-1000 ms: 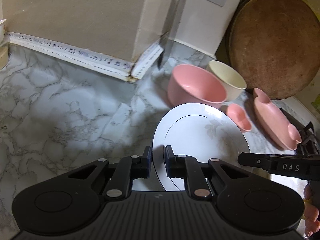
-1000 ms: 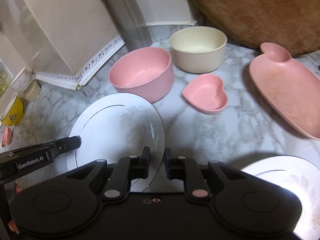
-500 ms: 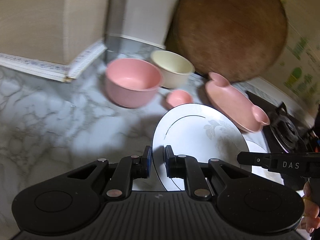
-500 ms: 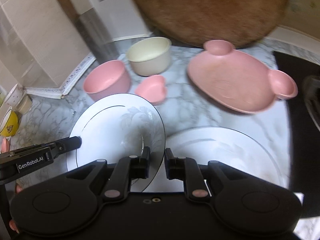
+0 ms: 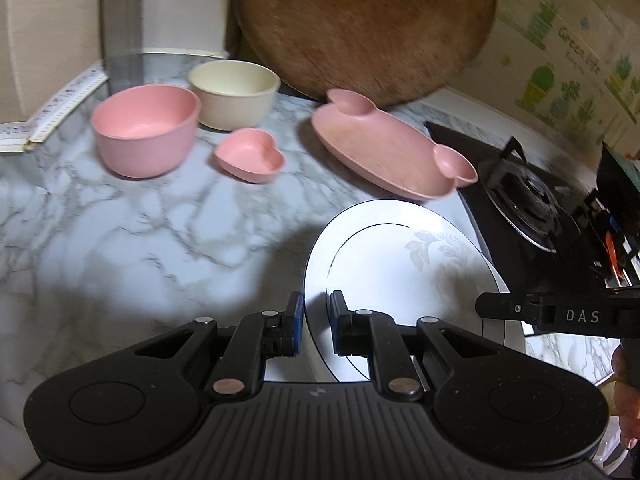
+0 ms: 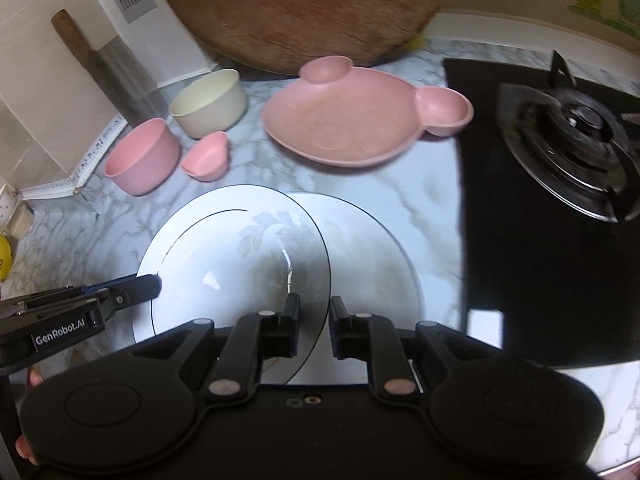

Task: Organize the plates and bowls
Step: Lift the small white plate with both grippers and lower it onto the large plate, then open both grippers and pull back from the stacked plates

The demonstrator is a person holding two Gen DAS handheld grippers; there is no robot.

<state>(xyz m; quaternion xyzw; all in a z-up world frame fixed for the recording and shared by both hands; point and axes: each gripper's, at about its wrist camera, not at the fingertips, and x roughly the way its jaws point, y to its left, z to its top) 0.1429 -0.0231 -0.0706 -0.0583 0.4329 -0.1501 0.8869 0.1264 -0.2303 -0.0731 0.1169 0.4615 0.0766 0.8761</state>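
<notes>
A white plate with a faint leaf print hangs above the marble counter, gripped on two opposite rims. My right gripper is shut on its right rim, my left gripper on its left rim. In each view the other gripper's fingers show at the plate's far side. Partly under it, a second white plate lies flat on the counter. Behind stand a pink bowl, a cream bowl, a pink heart dish and a pink bear-shaped plate.
A black gas stove borders the lying plate on the right. A large round wooden board leans on the back wall. A cleaver and a cardboard box stand at the back left. Bare marble shows left of the plates.
Both grippers carried the white plate to the right along the counter. It now overlaps the second white plate by the stove; bowls and box slid left in view.
</notes>
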